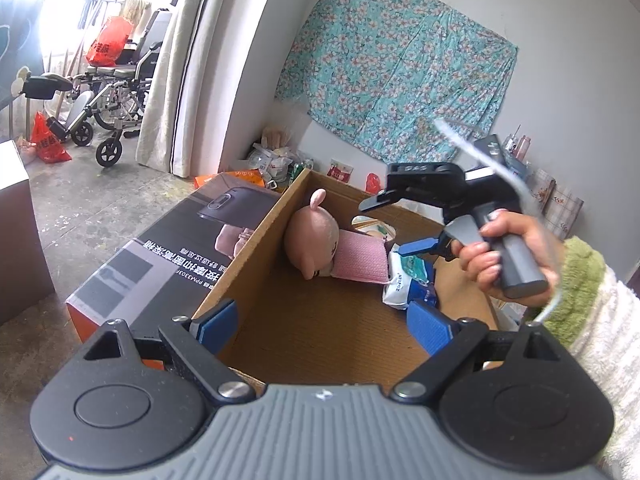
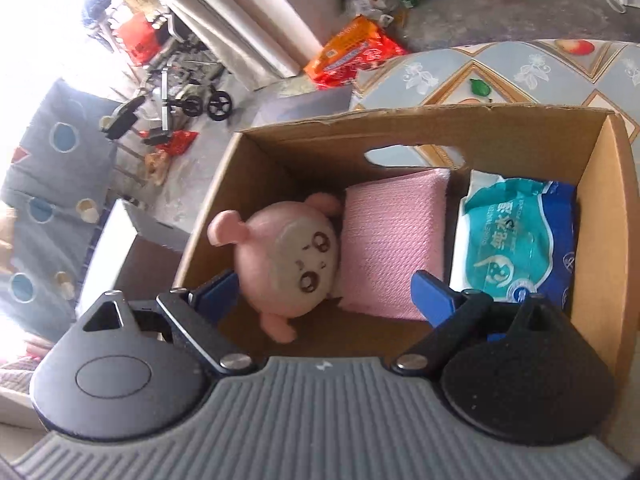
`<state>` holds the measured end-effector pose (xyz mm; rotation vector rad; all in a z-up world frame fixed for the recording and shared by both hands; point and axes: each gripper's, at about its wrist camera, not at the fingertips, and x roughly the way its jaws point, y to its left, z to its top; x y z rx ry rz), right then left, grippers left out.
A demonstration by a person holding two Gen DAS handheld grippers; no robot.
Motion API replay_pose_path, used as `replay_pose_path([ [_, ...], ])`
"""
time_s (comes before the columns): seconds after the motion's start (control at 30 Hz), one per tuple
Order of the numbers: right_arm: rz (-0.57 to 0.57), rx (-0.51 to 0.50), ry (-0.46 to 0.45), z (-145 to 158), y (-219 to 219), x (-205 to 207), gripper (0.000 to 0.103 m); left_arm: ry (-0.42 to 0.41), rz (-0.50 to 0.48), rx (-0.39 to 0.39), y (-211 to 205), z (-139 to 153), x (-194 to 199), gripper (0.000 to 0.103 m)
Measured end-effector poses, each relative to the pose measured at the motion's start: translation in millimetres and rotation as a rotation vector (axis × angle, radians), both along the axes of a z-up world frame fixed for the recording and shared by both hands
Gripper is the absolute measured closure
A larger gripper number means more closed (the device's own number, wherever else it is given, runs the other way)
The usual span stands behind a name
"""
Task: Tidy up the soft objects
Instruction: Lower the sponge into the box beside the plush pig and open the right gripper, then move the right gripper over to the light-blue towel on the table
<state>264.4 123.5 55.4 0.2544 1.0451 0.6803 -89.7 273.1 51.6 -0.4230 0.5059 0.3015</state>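
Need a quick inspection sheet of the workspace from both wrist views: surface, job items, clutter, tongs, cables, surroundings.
Surface: cardboard box, open top, brown floor partly bare; it sits on a patterned tablecloth.
Job's things: pink plush toy at the left wall, pink pillow beside it in the middle, wet wipes pack at the right, all inside the box.
Clutter: printed appliance carton beside the box; snack bags on the floor.
Tongs: left tongs open, empty, over the box; right tongs open, nothing gripped, above the plush and pillow.
Cables: nothing seen.
Surroundings: wheelchair, curtain, floral cloth on the wall.
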Motion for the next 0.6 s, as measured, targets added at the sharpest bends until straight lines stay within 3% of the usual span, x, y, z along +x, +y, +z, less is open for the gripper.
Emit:
replay_pose_path([
  [0.17, 0.065, 0.127, -0.063, 36, -56, -48, 0.010, -0.046, -0.038, 0.040, -20, 10, -5, 0.010],
  [0.33, 0.047, 0.210, -0.178, 61, -151, -114, 0.010, -0.103, -0.147, 0.056, -53, 18, -3, 0.009],
  [0.47, -0.078, 0.256, -0.275, 65, -250, -173, 0.010, -0.141, -0.264, 0.063, -90, 18, 5, 0.007],
  [0.6, -0.263, 0.241, -0.382, 49, -341, -230, 0.008, -0.143, -0.403, 0.072, -133, 14, 23, 0.007],
])
